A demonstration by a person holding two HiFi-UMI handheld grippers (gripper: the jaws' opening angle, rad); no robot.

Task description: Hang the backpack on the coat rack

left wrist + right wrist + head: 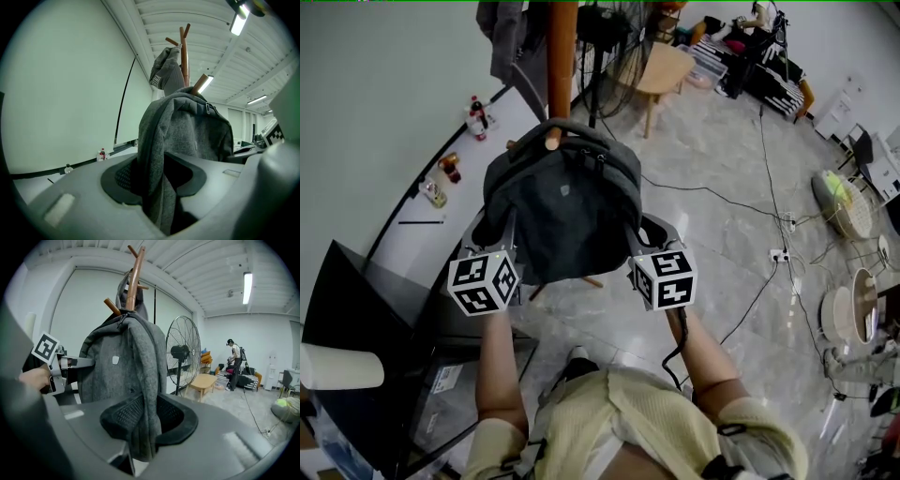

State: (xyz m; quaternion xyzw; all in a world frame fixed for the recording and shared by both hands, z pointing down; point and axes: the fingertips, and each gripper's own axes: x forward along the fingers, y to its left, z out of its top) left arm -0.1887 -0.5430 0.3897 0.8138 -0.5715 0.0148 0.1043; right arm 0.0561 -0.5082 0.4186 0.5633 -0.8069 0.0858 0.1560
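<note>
Tongs on the left (158,177) stand apart, loosely straddling a side strap (155,150) of the grey backpack (562,211). It hangs between both tongs, top handle (569,125) over a peg (551,142) of the coat rack (562,56). Right tongs (150,420) are parted around the opposite edge. Hanging looks done; next, both should pull back clear.

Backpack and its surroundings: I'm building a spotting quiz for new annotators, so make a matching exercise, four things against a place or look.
1 backpack
2 fan
3 wooden table
4 red-capped bottle

a on the white ledge
b light wood, on the floor
c handle over a coat rack peg
d black, on a tall stand

Pairs: 1-c, 2-d, 3-b, 4-a
</note>
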